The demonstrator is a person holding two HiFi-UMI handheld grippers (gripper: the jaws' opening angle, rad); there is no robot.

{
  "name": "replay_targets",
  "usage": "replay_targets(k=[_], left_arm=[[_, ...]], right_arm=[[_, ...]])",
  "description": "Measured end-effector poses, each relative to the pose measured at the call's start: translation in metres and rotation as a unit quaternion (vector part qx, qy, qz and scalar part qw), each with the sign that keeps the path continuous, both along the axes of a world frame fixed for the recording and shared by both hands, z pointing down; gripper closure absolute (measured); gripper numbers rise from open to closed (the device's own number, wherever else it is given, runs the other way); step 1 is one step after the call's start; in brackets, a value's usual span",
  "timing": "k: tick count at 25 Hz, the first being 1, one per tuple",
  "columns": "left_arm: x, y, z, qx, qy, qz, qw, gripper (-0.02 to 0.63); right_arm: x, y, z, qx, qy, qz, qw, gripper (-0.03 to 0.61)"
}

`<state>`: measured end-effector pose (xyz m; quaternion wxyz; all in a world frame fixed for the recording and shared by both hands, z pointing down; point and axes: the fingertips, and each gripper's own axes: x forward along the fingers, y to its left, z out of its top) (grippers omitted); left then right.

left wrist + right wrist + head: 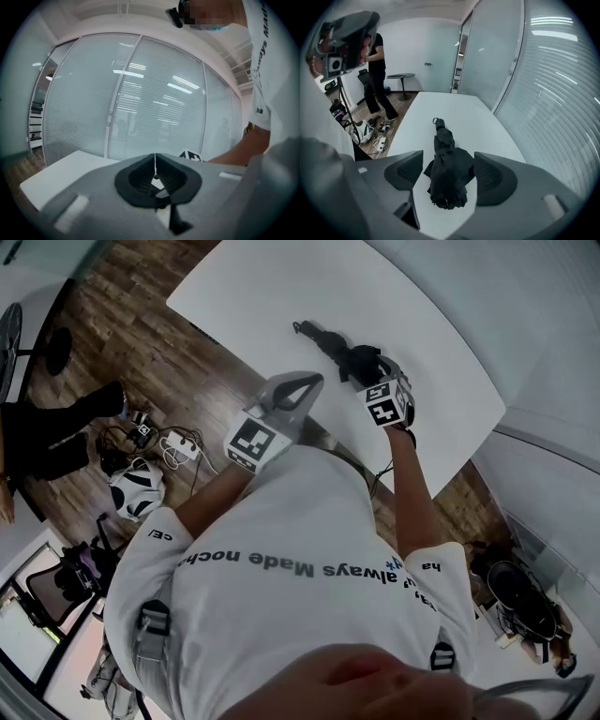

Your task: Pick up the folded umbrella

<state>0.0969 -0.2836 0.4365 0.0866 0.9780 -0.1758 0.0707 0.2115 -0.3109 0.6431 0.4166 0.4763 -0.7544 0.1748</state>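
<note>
A black folded umbrella (330, 341) lies on the white table (441, 343), its strap end pointing away from me. In the right gripper view its broad, loose end (449, 180) sits between the two pads (407, 171), which stand wide apart on either side of it without pressing on the fabric. My right gripper (369, 369) is open and tilted down over the umbrella's near end. My left gripper (298, 388) hangs by the table's near edge, left of the umbrella; in its own view the left gripper (155, 169) is shut with nothing in it.
A person in black (376, 70) stands on the wooden floor beyond the table's left side, near a small round table (400, 75). Cables and a power strip (180, 447) and a white bag (137, 491) lie on the floor. Glass walls with blinds (140, 103) surround the room.
</note>
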Motion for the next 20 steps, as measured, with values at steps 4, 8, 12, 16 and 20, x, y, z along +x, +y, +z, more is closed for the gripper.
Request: replay_targets(k=[4,8,12,16,20], left_arm=[[-0.007,0.002,0.007,-0.004,-0.006,-0.007,0.9999,0.609],[-0.017,-0.007,0.014,-0.01,-0.01,-0.015,0.9998,0.609],[-0.027,-0.015,0.019,-0.015,-0.015,-0.025,0.9995,0.609],[-0.036,-0.025,0.024,-0.02,-0.018,-0.036,0.999,0.609],[-0.049,-0.029,0.025,-0.023,-0.02,-0.045,0.9985,0.609]], right_arm=[[0.005,-0.007,0.038,-0.047,0.02,-0.011,0.999,0.213],[0.009,-0.013,0.08,-0.109,0.041,-0.024,0.993,0.191],[0.015,-0.011,0.118,-0.161,0.062,-0.029,0.985,0.172],[0.014,-0.01,0.143,-0.193,0.086,-0.052,0.976,0.176],[0.009,-0.007,0.153,-0.221,0.084,-0.075,0.969,0.18]])
